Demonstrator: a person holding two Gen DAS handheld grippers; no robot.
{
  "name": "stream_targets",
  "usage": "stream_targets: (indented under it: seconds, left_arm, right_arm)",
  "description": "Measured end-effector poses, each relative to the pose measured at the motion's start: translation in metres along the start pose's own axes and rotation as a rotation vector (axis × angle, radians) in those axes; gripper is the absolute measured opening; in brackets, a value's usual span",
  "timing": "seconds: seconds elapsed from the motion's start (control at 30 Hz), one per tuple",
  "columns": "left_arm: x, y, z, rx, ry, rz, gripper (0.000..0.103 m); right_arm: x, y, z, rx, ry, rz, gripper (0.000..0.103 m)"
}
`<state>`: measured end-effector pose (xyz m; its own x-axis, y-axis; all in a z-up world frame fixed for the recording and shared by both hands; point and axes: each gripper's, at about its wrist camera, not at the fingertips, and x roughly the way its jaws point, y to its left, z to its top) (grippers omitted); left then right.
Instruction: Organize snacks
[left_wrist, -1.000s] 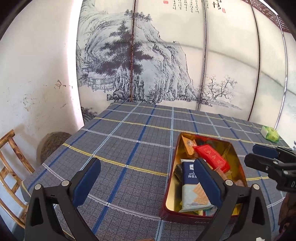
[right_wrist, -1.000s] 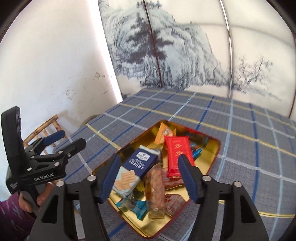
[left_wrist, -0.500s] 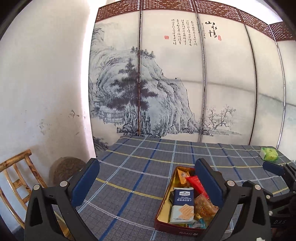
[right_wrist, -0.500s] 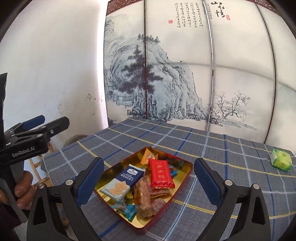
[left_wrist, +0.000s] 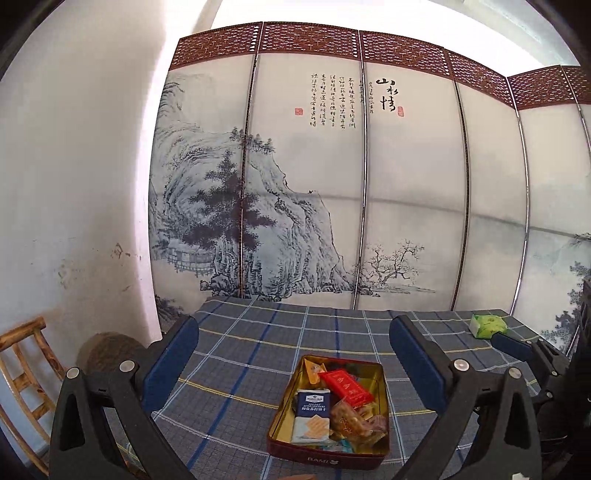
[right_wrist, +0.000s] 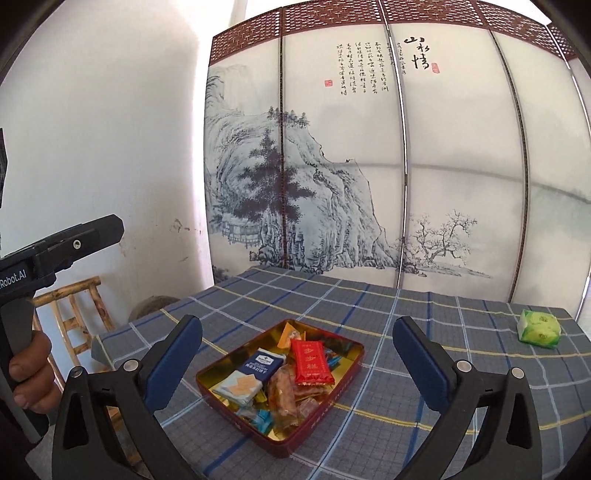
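Both grippers, left gripper (left_wrist: 293, 363) and right gripper (right_wrist: 297, 365), spread wide apart, holding nothing; dark-red rectangular metal tin (right_wrist: 317, 419) of wrapped snacks on plaid-clothed bench (right_wrist: 424, 317); green wrapped snack (right_wrist: 540, 328) far right.

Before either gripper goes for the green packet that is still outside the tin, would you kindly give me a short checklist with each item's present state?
1. Left gripper open and empty: ok, jaws wide apart.
2. Right gripper open and empty: ok, nothing between its blue pads.
3. Small green wrapped snack packet visible and unobstructed on the blue plaid tablecloth: ok, it lies alone near the far right corner.
4. Red rectangular metal tin with gold interior open to receive it: ok, no lid on it.
5. Free room in the tin: cannot tell, several wrappers already overlap inside.
6. Grippers apart from each other: ok.
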<state>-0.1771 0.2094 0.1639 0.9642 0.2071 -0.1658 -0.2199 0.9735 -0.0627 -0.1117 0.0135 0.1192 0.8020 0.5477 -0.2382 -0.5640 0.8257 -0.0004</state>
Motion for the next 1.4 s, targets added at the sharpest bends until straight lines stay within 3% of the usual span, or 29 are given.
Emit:
stream_targets:
  seconds: [0.27,1.4]
  left_arm:
    - [0.000,-0.004,-0.001,0.007,0.003,0.015,0.102]
    - [0.012,-0.007,-0.020,0.031,0.058,0.062,0.102]
  right_arm:
    - [-0.008,0.002,-0.001,-0.004,-0.012,-0.038,0.103]
    - [0.000,0.005,-0.013,0.003,0.030,-0.035,0.103]
